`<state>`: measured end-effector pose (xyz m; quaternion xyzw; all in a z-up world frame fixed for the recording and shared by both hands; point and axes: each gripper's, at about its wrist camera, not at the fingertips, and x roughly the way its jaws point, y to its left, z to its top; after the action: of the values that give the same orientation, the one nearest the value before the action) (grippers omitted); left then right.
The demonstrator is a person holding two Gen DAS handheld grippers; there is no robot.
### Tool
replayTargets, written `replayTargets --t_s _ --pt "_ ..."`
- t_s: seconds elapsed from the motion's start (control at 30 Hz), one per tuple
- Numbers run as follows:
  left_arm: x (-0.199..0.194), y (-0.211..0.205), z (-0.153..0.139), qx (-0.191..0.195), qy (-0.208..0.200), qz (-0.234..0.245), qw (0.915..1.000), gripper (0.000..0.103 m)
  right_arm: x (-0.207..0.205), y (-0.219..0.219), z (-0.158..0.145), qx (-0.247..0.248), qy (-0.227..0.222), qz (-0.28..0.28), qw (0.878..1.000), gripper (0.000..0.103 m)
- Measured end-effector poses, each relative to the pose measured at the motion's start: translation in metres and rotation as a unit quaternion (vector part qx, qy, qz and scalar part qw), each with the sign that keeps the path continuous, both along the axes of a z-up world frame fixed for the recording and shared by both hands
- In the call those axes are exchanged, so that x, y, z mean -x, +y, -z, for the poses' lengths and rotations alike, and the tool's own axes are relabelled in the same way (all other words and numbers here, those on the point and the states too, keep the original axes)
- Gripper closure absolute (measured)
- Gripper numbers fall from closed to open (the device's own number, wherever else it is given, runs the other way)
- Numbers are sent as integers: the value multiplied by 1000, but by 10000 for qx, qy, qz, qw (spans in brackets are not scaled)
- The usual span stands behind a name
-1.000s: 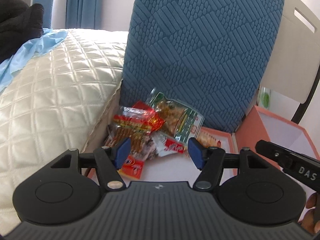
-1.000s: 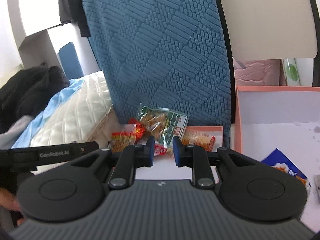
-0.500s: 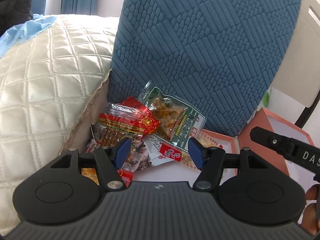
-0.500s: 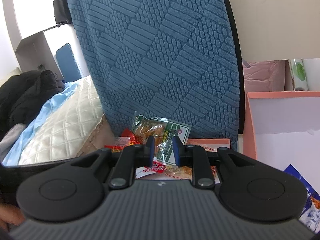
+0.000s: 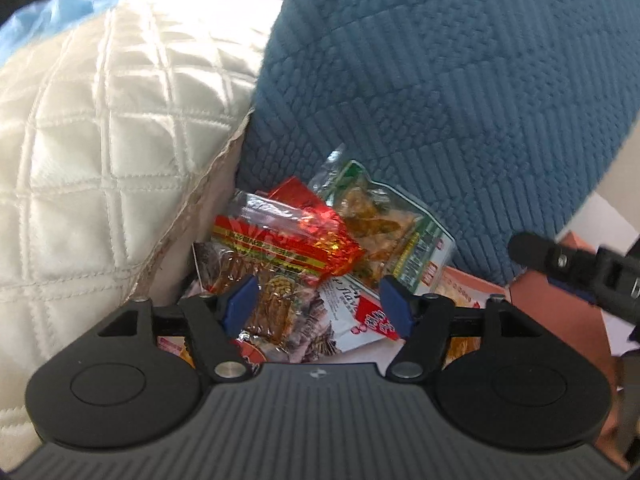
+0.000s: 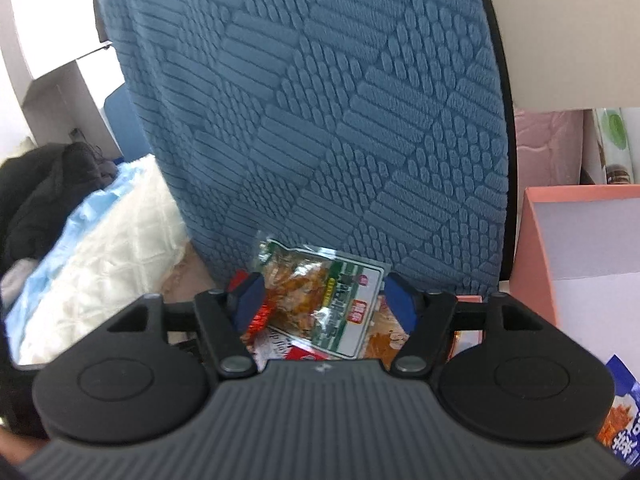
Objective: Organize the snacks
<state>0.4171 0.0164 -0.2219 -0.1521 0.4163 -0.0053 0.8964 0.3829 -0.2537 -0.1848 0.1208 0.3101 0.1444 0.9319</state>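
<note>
- A pile of snacks (image 5: 320, 264) lies in a gap at the foot of a big blue cushion (image 5: 460, 100), with a white quilt (image 5: 100, 140) on one side and a pink box (image 6: 536, 248) on the other.
- On top of the pile is a shiny red pack (image 5: 296, 240). Just beside it, leaning on the cushion, is a green pack (image 5: 400, 236) with brown bits inside.
- Under those two lie a brown pack (image 5: 276, 304) and a white pack (image 5: 356, 312) with a red label.
- The left claw (image 5: 318, 306) hangs just over the pile. Its jaws are apart and opening, and the blue pads (image 5: 242, 302) press on nothing. The brown and white packs show in the gap between them.
- The right claw (image 6: 324, 300) is over the green pack (image 6: 328, 300). Its jaws are opening wide, and the pads (image 6: 250, 298) do not squeeze the pack.
- Part of the right claw shows as a black bar at the edge of the left view.
- A blue pack (image 6: 620, 412) lies inside the pink box, well apart from the pile.
- Black clothes (image 6: 40, 188) and a light blue cloth (image 6: 72, 248) lie past the quilt.
</note>
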Motion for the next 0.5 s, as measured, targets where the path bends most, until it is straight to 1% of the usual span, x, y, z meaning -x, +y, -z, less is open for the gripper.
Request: replayTargets --t_s 0.03,0.07,0.2,0.3,0.5 --pt "-3 2 2 34 40 -32 10000 30 -6 1 4 57 51 3 10000 15" --pt "-7 5 5 57 98 -71 9999 30 -12 1 7 112 142 62 9998 13" --pt "-18 10 13 176 332 -183 9991 29 -31 -2 17 -23 447 138 9989 13" --pt "-25 8 11 58 310 -175 9993 29 -45 2 24 22 530 89 9986 13" --pt "-42 2 12 -123 368 -47 9992 24 -73 7 41 -5 876 28 9962 13"
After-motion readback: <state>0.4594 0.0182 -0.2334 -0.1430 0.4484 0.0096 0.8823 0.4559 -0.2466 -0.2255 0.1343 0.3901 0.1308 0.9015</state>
